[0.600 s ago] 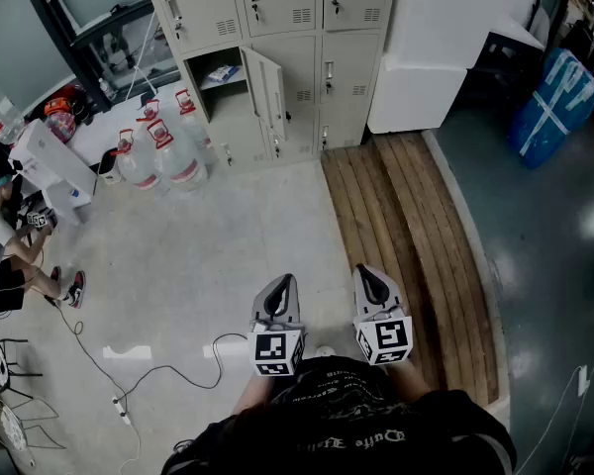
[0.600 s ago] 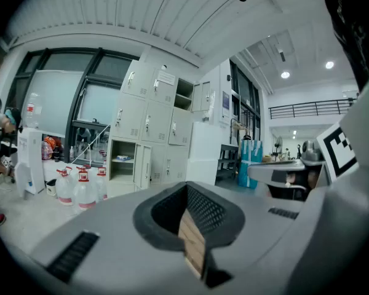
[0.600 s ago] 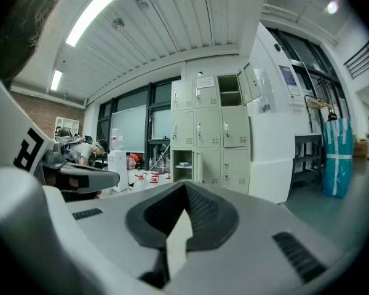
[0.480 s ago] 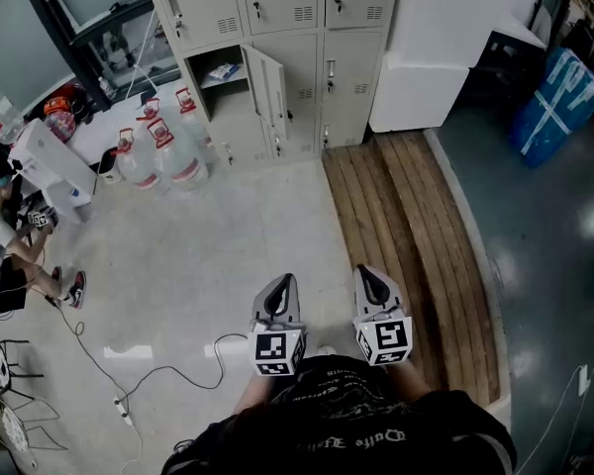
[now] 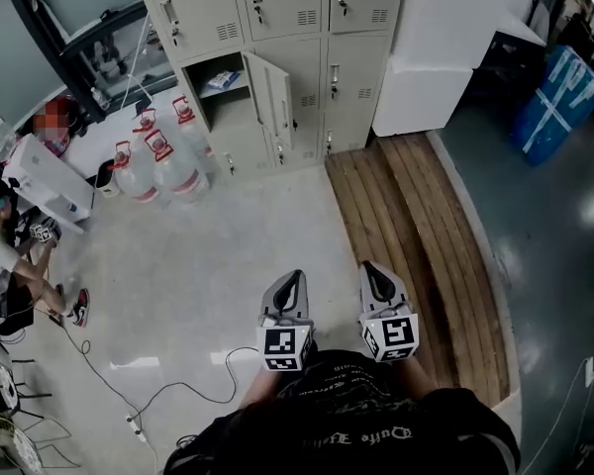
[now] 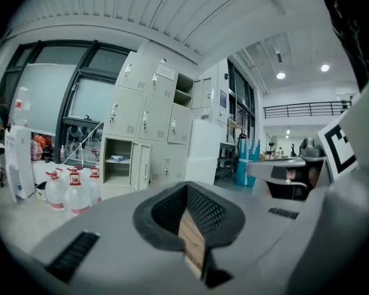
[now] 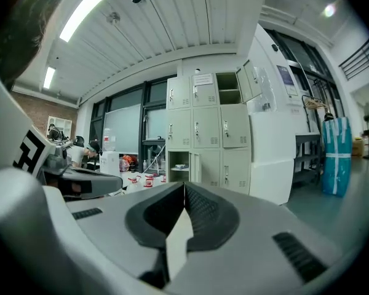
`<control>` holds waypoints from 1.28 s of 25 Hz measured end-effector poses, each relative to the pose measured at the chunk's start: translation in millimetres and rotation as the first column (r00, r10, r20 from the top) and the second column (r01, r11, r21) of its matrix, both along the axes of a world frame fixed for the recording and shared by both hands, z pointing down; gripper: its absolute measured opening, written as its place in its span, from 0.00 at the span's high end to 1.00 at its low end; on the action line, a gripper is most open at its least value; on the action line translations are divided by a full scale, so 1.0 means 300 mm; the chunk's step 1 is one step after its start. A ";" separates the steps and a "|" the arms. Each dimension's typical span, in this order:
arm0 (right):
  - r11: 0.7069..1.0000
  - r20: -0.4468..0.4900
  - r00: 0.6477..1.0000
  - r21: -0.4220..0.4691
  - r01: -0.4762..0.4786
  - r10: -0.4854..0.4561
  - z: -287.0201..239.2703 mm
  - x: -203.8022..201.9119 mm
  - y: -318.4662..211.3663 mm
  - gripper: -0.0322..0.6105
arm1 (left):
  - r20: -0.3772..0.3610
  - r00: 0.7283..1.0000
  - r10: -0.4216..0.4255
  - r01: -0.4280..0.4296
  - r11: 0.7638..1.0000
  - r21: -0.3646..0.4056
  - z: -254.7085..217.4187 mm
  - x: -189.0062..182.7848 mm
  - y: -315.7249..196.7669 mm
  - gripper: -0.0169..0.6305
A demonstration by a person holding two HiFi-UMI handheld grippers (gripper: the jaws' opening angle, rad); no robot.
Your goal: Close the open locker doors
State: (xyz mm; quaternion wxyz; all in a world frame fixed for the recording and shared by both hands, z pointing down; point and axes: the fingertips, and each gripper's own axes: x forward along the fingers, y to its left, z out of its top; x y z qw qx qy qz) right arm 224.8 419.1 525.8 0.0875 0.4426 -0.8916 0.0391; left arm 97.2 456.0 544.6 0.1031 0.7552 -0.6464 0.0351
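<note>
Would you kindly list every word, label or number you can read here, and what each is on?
"Duffe": gothic print on the black shirt; the rest is unclear.
Notice on a top locker door: too small to read.
Labels on the water jugs: too small to read.

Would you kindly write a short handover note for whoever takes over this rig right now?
Left tool: shut, empty. Right tool: shut, empty. Both are held in front of the body, pointing toward the lockers and well short of them.
Things: one locker door hangs open in the left column, next to the water jugs. A top-row compartment in the right column is open too; its door cannot be made out.
Done: nothing closed yet.
Left: walk up, push the hanging door shut, then close the top compartment.
</note>
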 end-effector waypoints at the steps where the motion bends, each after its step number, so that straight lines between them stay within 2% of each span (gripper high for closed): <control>1: 1.000 0.001 1.000 0.004 -0.011 0.011 -0.005 -0.016 -0.024 0.94 | 0.003 1.000 0.010 -0.010 1.000 -0.002 0.001 -0.019 -0.025 0.96; 5: 0.999 0.004 0.999 0.011 -0.037 0.037 -0.009 -0.105 -0.103 0.94 | 0.011 0.998 0.056 -0.056 0.998 -0.033 0.011 -0.106 -0.116 0.96; 10: 0.998 0.013 0.998 -0.014 -0.058 0.058 0.019 -0.181 -0.161 0.94 | -0.007 0.998 0.057 -0.058 0.998 -0.040 0.006 -0.216 -0.193 0.96; 13: 0.998 -0.014 0.999 -0.054 -0.038 0.037 0.045 -0.239 -0.174 0.94 | -0.006 0.999 0.054 -0.054 0.997 -0.049 0.011 -0.274 -0.208 0.96; 17: 0.998 -0.022 1.000 -0.066 -0.012 0.010 0.046 -0.302 -0.222 0.94 | 0.006 0.998 0.056 -0.056 0.997 -0.059 0.029 -0.310 -0.239 0.96; 24: 0.994 -0.034 0.997 -0.087 0.072 -0.076 0.106 -0.367 -0.359 0.94 | 0.016 1.000 0.019 -0.017 0.997 -0.079 0.072 -0.347 -0.353 0.96; 28: 0.986 -0.024 0.992 -0.108 0.124 -0.127 0.117 -0.402 -0.507 0.94 | 0.009 0.999 -0.031 0.032 0.996 -0.087 0.083 -0.363 -0.455 0.96; 32: 0.977 -0.010 0.984 -0.123 0.177 -0.180 0.122 -0.445 -0.701 0.94 | 0.043 0.995 -0.088 0.092 0.991 -0.095 0.063 -0.402 -0.608 0.96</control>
